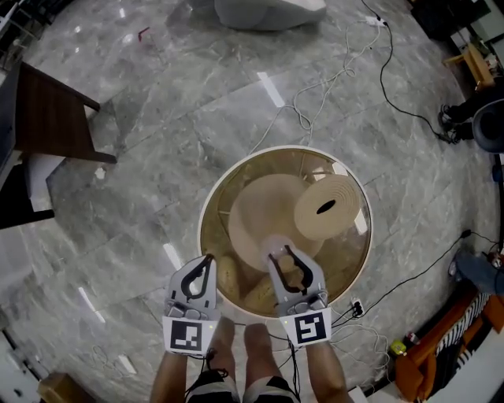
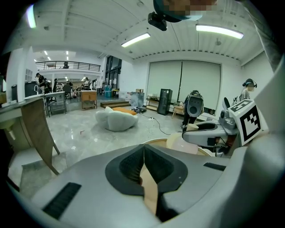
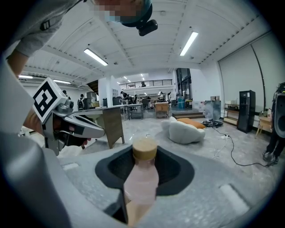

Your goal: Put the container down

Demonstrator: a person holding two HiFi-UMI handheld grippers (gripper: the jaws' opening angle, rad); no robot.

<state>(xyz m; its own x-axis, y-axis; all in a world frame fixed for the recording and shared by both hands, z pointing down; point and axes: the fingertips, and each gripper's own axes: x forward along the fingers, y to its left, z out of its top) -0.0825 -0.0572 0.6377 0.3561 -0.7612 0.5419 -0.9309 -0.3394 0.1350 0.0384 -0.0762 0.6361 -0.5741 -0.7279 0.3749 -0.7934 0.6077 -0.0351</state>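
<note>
The container (image 1: 276, 245) is a pale pink translucent bottle (image 3: 141, 180) with a tan lid (image 3: 144, 150). My right gripper (image 1: 280, 256) (image 3: 144, 165) is shut on it and holds it above the near part of a round glass table (image 1: 206, 206). My left gripper (image 1: 205, 260) (image 2: 143, 153) hovers beside it at the table's near left rim, with its jaws shut and nothing between them. The left gripper view catches the right gripper (image 2: 208, 132) with the container (image 2: 183, 143). The left gripper (image 3: 73, 125) shows in the right gripper view.
A beige roll (image 1: 327, 206) with a dark hole lies on the glass at the right, over the table's broad wooden base (image 1: 264, 208). Cables (image 1: 315, 94) run across the marble floor. A dark wooden desk (image 1: 51, 118) stands left, a white beanbag (image 1: 268, 11) far ahead. The person's legs (image 1: 236, 346) are below.
</note>
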